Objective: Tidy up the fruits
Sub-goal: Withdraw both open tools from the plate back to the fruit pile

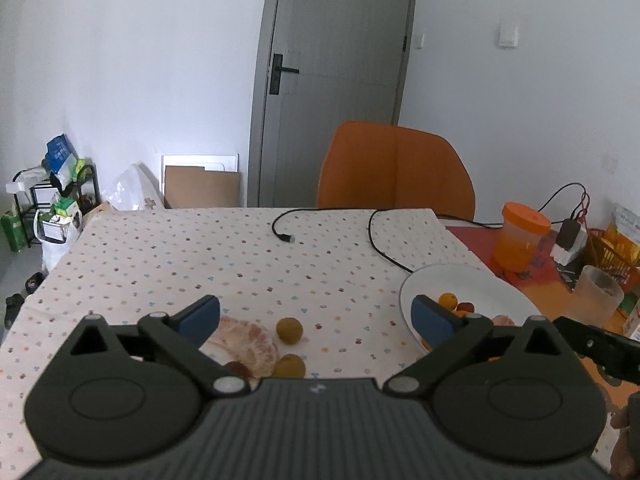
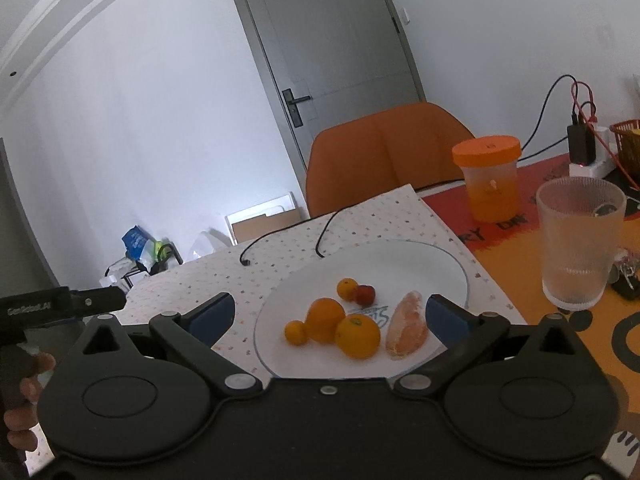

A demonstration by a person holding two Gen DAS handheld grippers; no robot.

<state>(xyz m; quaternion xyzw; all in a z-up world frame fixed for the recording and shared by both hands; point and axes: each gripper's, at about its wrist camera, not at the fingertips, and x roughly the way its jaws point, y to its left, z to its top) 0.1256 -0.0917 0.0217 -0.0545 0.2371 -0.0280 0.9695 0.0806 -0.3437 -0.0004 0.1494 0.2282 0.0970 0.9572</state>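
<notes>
My left gripper (image 1: 316, 316) is open above the dotted tablecloth (image 1: 240, 256). Between its fingers lie a peeled pomelo piece (image 1: 248, 344), two yellow-brown round fruits (image 1: 289, 330) (image 1: 289, 366) and a small dark red fruit (image 1: 238, 369), partly hidden by the gripper body. The white plate (image 1: 460, 280) lies to the right. In the right wrist view my right gripper (image 2: 330, 316) is open over the plate (image 2: 400, 264), which holds two oranges (image 2: 325, 319) (image 2: 357, 336), two small oranges (image 2: 296, 333) (image 2: 346, 289), a red fruit (image 2: 365, 295) and a pomelo wedge (image 2: 407, 329). Nothing is held.
A black cable (image 1: 376, 236) runs across the far side of the table. An orange-lidded jar (image 2: 489, 176), a ribbed glass cup (image 2: 576, 240) and a charger (image 2: 581, 145) stand on the right. An orange chair (image 1: 396, 168) sits behind the table. A hand (image 2: 24, 400) shows at the left.
</notes>
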